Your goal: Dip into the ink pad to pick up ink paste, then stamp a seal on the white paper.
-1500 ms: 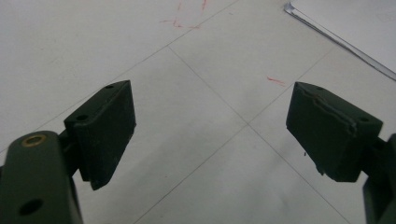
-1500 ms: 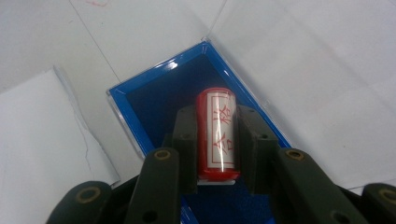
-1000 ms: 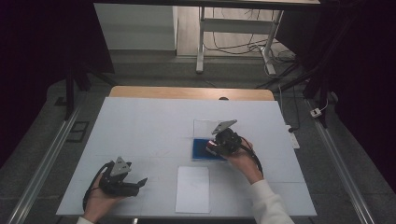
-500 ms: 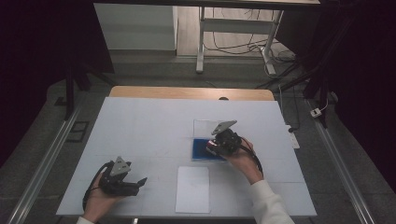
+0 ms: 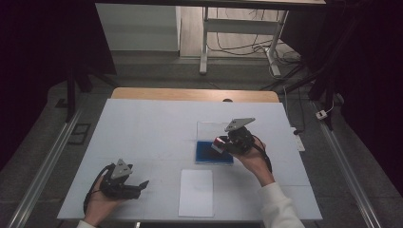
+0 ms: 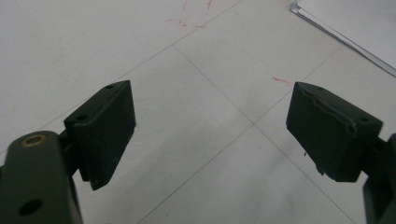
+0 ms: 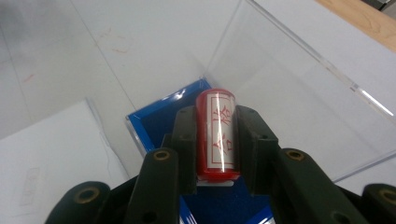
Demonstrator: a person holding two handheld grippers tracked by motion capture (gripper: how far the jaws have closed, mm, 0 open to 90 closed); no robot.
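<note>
The right gripper [image 7: 214, 140] pinches the red stamp [image 7: 215, 135] above the blue ink pad [image 5: 214, 152], probably for inking, while the left gripper [image 6: 210, 135], spread and empty, waits at 8 o'clock on the worktop [image 5: 152, 128].

Passage around the right gripper [image 5: 222, 145] is obstructed on the far side by the upright clear lid [image 5: 212, 129] of the blue case [image 5: 214, 153]; open table [image 5: 147, 128] is left between case and paper sheet [image 5: 196, 192]
</note>
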